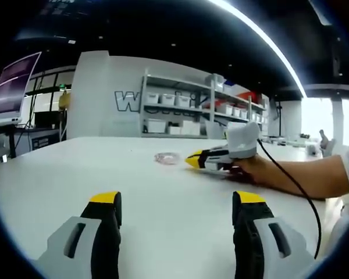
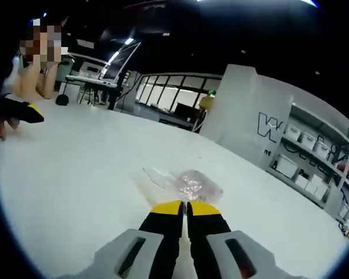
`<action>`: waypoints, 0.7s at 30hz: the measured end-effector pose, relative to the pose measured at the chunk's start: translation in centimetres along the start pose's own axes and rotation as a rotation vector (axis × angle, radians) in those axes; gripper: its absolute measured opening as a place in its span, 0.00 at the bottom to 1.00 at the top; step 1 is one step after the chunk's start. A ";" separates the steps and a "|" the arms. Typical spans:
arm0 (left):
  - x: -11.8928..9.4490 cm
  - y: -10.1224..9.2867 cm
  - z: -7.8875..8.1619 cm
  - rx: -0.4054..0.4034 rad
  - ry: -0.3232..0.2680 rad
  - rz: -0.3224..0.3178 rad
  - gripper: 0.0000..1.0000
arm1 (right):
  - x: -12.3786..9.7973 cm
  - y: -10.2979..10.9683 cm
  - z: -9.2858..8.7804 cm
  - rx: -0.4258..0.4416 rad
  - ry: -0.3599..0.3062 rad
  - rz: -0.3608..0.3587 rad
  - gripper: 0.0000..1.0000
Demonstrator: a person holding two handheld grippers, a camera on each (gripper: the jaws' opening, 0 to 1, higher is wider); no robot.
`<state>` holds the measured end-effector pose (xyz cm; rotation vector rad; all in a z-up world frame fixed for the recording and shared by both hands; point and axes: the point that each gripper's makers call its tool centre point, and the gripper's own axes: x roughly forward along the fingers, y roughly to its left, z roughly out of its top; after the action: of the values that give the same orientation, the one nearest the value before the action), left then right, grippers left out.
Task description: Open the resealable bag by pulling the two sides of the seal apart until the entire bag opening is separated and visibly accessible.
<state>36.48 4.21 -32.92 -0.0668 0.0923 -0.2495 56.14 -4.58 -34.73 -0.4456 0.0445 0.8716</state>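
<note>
In the left gripper view, the left hand-held gripper [image 1: 176,210] hovers wide open over the bare desk [image 1: 75,174]. The bag [image 1: 167,157] lies well ahead, mid-desk, at the right hand-held gripper [image 1: 193,160].

In the right gripper view, the right hand-held gripper [image 2: 185,208] looks pinched on the bag [image 2: 177,185] edge. Best bring the left in to grip the opposite seal lip, then pull apart evenly.

bright, even light from overhead strip lamps [image 1: 262,35]; ceiling [image 2: 180,35] v dark by contrast. white table [image 1: 163,197] washes out w/ mild glare. window [image 1: 320,119] at right blown out. strong fisheye bend at edges. background shelves [image 1: 186,113] soft, slightly blurry.
</note>
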 end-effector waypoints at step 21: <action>0.1 0.0 0.0 -0.001 0.003 0.005 0.77 | 1.3 -2.1 1.6 0.300 -0.067 -0.005 0.00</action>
<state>36.57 4.20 -32.94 -0.0675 0.0961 -0.2446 58.32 -4.17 -32.82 -0.1352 0.1107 0.8576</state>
